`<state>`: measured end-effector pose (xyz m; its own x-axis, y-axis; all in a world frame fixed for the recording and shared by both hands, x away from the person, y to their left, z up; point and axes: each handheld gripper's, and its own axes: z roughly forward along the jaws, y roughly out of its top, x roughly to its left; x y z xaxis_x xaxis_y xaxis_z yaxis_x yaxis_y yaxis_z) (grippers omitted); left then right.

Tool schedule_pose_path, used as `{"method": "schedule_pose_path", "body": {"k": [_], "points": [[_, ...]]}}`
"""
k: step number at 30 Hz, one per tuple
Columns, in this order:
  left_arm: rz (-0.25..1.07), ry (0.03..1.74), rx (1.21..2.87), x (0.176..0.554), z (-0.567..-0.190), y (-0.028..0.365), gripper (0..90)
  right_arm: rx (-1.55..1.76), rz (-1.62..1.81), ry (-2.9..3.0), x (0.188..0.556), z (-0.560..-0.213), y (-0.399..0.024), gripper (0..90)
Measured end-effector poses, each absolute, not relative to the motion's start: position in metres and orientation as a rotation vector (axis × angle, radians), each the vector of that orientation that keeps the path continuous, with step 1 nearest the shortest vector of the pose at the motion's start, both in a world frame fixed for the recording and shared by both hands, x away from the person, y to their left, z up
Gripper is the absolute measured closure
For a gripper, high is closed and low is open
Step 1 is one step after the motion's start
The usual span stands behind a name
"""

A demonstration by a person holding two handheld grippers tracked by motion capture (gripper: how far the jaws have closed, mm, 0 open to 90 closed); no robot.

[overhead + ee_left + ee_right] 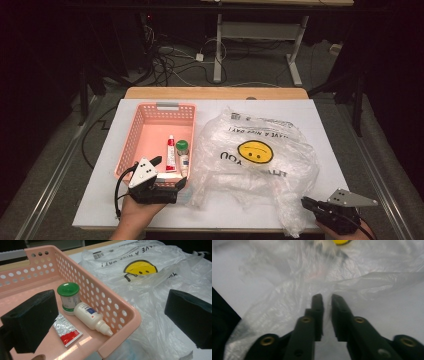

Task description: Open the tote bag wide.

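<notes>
1. Black right tool (327, 298), seen from its own camera: the two jaws stand nearly closed with a narrow slit between them, and a fold of the clear plastic bag (287, 290) runs down into that slit; whether the pads actually pinch the film cannot be told. In the high view this tool (306, 202) sits at the near right corner of the counter, its tip at the bag's trailing edge.
2. Black left tool (170, 172): jaws spread wide, one block inside the pink basket (120, 315) and the other out over the bag, straddling the basket's near corner without gripping anything.
3. Plastic bag (255, 155): thin, translucent, crumpled, lying on the white counter (100, 200) just right of the basket and touching it. It bears a yellow smiley face (255, 151) and dark capitals reading "HAVE A NICE DAY!", upside down from the person's side; a further printed line is partly folded away, and a small barcode panel is too small to read.
4. Basket contents: a jar with a green lid (68, 289), upright; a white dropper bottle (91, 318) on its side with a small unreadable label, touching the jar; a red-and-white tube (67, 331) lying flat beside them.
</notes>
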<state>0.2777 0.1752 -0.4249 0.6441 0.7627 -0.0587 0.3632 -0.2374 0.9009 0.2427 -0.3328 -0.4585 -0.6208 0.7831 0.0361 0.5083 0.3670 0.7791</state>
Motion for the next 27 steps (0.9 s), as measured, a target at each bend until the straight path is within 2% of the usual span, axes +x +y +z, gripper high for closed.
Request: {"method": "schedule_pose_path", "body": {"k": [3,7,12,13,14,17,19,21,22,23,27], "points": [[0.494,0.894,1.84,0.277,-0.424,0.175,0.0,1.144,1.205,2.198,0.242,-0.446,-0.339,68.6],[0.482,0.902,1.834,0.279,-0.426,0.175,0.0,1.162,1.207,2.088,0.265,-0.429,-0.35,65.5],[0.489,0.905,1.828,0.278,-0.425,0.175,0.0,1.201,1.193,2.004,0.323,-0.416,-0.364,63.2],[0.489,0.905,1.828,0.278,-0.425,0.175,0.0,1.201,1.193,2.004,0.323,-0.416,-0.364,63.2],[0.494,0.905,1.827,0.278,-0.425,0.175,0.0,1.222,1.156,1.998,0.351,-0.415,-0.365,61.9],[0.493,0.906,1.822,0.278,-0.424,0.175,0.0,1.252,1.137,1.998,0.388,-0.415,-0.366,62.0],[0.489,0.904,1.821,0.278,-0.424,0.173,0.0,1.261,1.141,1.997,0.399,-0.415,-0.366,61.7],[0.488,0.899,1.825,0.278,-0.424,0.172,0.0,1.283,1.135,2.027,0.431,-0.418,-0.363,56.9],[0.486,0.896,1.828,0.278,-0.424,0.171,0.0,1.283,1.135,2.027,0.431,-0.418,-0.363,56.9],[0.482,0.899,1.83,0.278,-0.425,0.17,0.0,1.304,1.136,2.057,0.45,-0.421,-0.36,53.2],[0.477,0.908,1.827,0.278,-0.426,0.17,0.0,1.303,1.133,2.11,0.479,-0.425,-0.351,46.8]]}}
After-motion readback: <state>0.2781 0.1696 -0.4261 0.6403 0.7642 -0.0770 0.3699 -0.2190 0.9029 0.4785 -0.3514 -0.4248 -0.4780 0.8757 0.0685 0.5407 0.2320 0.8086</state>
